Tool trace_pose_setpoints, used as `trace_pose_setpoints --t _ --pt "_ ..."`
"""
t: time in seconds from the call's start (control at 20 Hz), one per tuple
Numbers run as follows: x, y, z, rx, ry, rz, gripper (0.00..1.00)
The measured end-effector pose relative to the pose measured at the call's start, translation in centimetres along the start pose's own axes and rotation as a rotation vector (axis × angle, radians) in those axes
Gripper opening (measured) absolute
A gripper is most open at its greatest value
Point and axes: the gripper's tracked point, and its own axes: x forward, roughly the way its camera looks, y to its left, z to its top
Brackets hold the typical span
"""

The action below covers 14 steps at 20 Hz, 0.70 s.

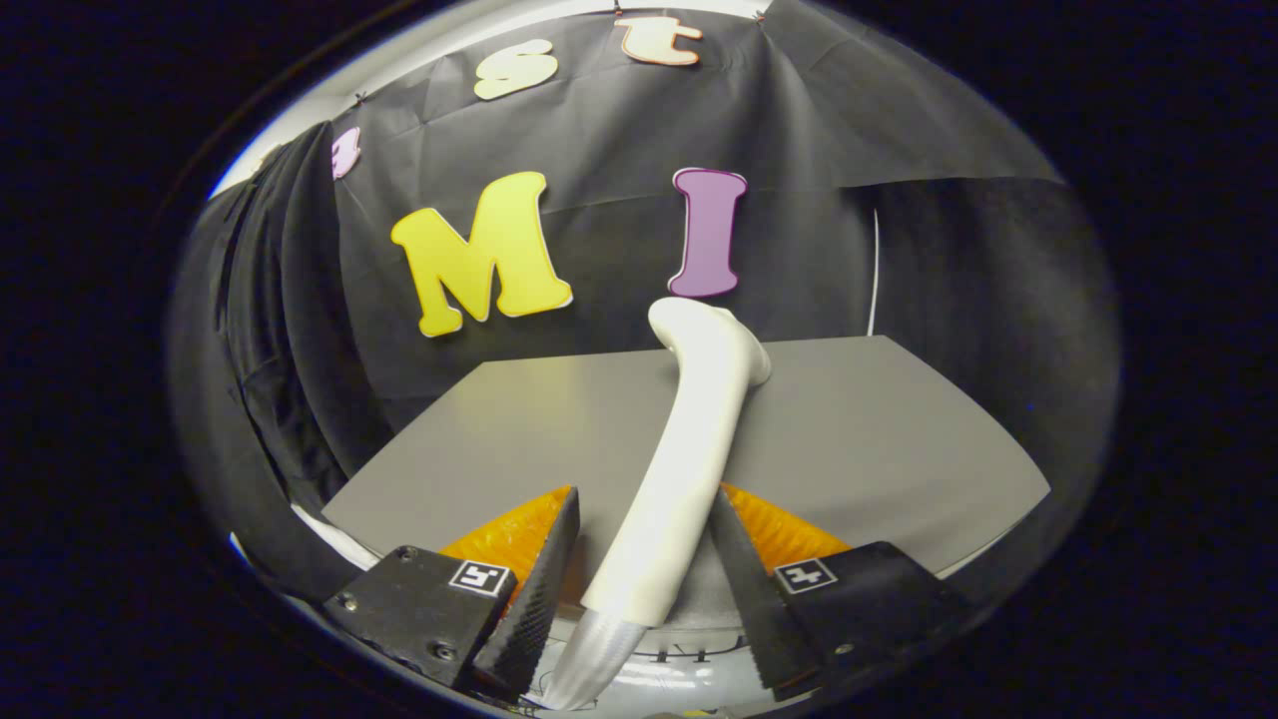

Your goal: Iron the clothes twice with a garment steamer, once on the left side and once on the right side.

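One steamer lies between the fingers of the gripper, head resting on the grey board | jaws apart, right finger touching handle, left clear | no garment seen | advice: close squarely on mid-handle, lift without twisting.

Recording booth: black cloth wall, bare grey table
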Motion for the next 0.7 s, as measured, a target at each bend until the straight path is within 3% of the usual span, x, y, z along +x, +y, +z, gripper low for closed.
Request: trace_pose_setpoints --t 0.1,0.4,0.7 --pt "-0.2 -0.5 0.3 0.062 -0.014 -0.015 0.74" --pt "-0.3 -0.1 0.1 0.190 0.019 -0.019 0.38" --pt "-4.5 2.2 0.8 0.164 -0.037 -0.034 0.34"
